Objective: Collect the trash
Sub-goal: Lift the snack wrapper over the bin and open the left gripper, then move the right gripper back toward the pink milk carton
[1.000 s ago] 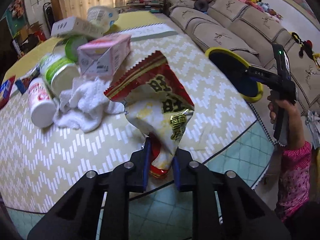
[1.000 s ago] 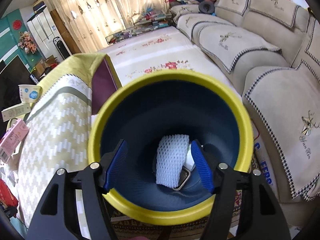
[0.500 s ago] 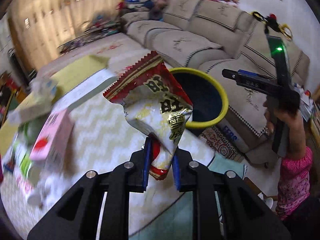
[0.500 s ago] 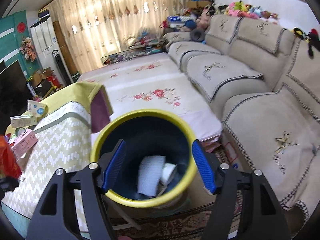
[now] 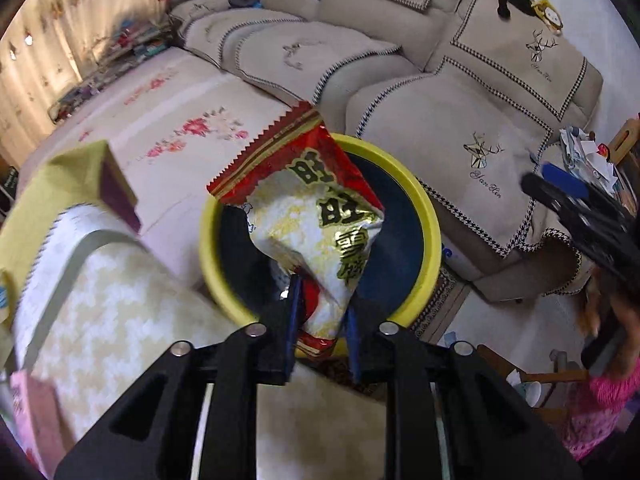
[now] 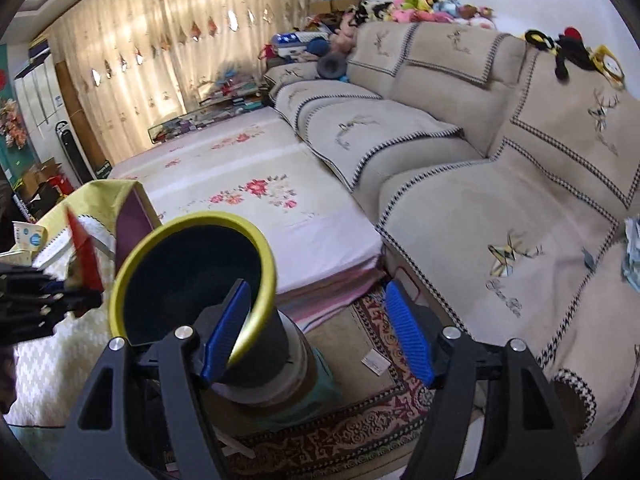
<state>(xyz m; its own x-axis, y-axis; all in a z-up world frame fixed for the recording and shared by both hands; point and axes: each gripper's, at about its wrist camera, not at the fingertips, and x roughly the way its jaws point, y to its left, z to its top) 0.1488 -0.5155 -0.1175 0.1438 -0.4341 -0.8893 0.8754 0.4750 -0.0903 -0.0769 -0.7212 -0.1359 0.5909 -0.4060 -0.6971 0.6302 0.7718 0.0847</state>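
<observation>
a red and white snack bag (image 5: 316,216) is pinched at its lower end between the blue pads of the left tongs (image 5: 320,320) and is held upright in front of the mouth of a dark blue bin with a yellow rim (image 5: 428,216), which is seen past the edge of the counter (image 5: 100,320) with its zigzag cloth. the right tongs (image 6: 316,332) are spread wide and nothing is held in them; their left pad (image 6: 226,328) is seen in front of the bin's rim (image 6: 268,264). the bin is set on a patterned rug (image 6: 360,412) beside a beige sofa (image 6: 500,208). a pink carton (image 5: 28,416) is seen on the counter at the lower left edge.
</observation>
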